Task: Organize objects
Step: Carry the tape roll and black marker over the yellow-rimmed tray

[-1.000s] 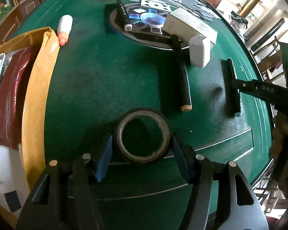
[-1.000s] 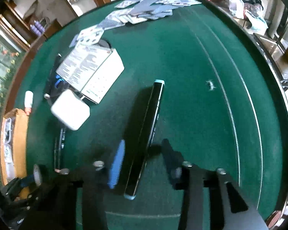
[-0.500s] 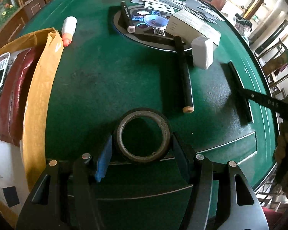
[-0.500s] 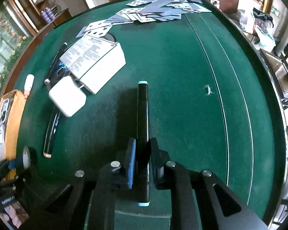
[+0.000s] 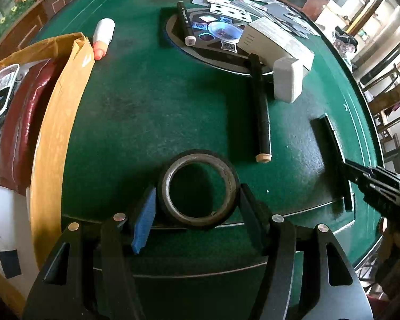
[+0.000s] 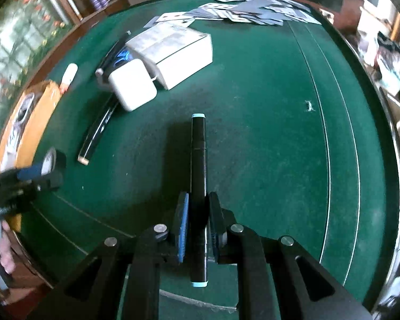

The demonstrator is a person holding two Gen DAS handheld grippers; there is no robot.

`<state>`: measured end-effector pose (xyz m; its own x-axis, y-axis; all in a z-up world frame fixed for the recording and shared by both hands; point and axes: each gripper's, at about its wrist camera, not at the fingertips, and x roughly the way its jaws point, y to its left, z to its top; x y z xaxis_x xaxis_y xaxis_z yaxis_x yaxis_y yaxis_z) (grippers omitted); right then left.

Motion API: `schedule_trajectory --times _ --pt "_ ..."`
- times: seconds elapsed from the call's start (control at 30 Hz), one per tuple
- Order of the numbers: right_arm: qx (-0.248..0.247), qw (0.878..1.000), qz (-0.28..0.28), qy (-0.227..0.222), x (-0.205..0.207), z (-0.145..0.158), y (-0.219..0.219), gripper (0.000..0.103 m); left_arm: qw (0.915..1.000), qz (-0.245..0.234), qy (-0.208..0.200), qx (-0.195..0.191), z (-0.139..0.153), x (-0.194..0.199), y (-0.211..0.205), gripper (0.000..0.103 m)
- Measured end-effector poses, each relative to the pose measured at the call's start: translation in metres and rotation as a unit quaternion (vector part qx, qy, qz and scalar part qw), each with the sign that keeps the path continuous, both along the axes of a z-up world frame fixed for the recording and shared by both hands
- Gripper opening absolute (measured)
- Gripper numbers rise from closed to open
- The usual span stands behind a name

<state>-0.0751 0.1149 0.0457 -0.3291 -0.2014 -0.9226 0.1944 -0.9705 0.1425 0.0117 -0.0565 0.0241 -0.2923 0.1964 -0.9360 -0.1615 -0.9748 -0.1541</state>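
Observation:
My left gripper (image 5: 197, 202) is shut on a black tape roll (image 5: 198, 188) and holds it flat just above the green felt table (image 5: 146, 101). My right gripper (image 6: 198, 208) is shut on a black marker with light-blue ends (image 6: 198, 160), held lengthwise between the pads over the felt. That marker (image 5: 332, 146) and the right gripper (image 5: 373, 184) also show at the right in the left wrist view. The left gripper with the tape roll (image 6: 50, 162) shows at the left in the right wrist view.
A second black marker with a tan end (image 5: 261, 117), a white charger block (image 5: 288, 80), a white box (image 5: 277, 41), a third marker (image 5: 185, 25) on a round card tray (image 5: 216, 37), scattered playing cards (image 6: 253, 10), a white tube (image 5: 102, 37) and a brown paper bag (image 5: 50, 122) lie around.
My right gripper closed on the blue-ended marker and turned it straight ahead. The left gripper kept its hold on the tape roll and shifted slightly.

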Motion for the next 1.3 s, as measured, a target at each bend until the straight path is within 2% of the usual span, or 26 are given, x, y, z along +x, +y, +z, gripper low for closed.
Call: schedule_trajectory --times 0.17,0.33,0.4,0.57,0.93,1.3 --pt "-0.007 1.000 0.013 0.002 0.002 -0.001 0.003 0.013 0.9997 0.020 -0.012 -0.002 0.000 -0.004 0.001 0.060" --pt "-0.030 0.999 0.018 -0.001 0.003 -0.002 0.009 0.013 0.9992 0.022 -0.002 -0.034 -0.001 -0.004 0.010 0.059" --pt "-0.048 0.999 0.020 0.003 0.007 0.001 0.013 0.013 0.9989 0.037 -0.006 -0.029 0.000 -0.004 0.010 0.059" --pt "-0.054 0.997 0.051 0.018 0.014 0.015 0.011 0.013 0.9977 0.061 0.004 -0.029 0.009 0.007 0.016 0.059" --pt "-0.045 0.994 0.095 0.024 0.025 0.017 -0.002 0.013 0.9960 0.086 0.012 -0.024 0.023 0.032 0.028 0.059" --pt "-0.054 0.992 0.108 0.030 0.025 0.025 -0.013 0.013 0.9945 0.102 0.023 -0.008 0.041 0.036 0.020 0.059"
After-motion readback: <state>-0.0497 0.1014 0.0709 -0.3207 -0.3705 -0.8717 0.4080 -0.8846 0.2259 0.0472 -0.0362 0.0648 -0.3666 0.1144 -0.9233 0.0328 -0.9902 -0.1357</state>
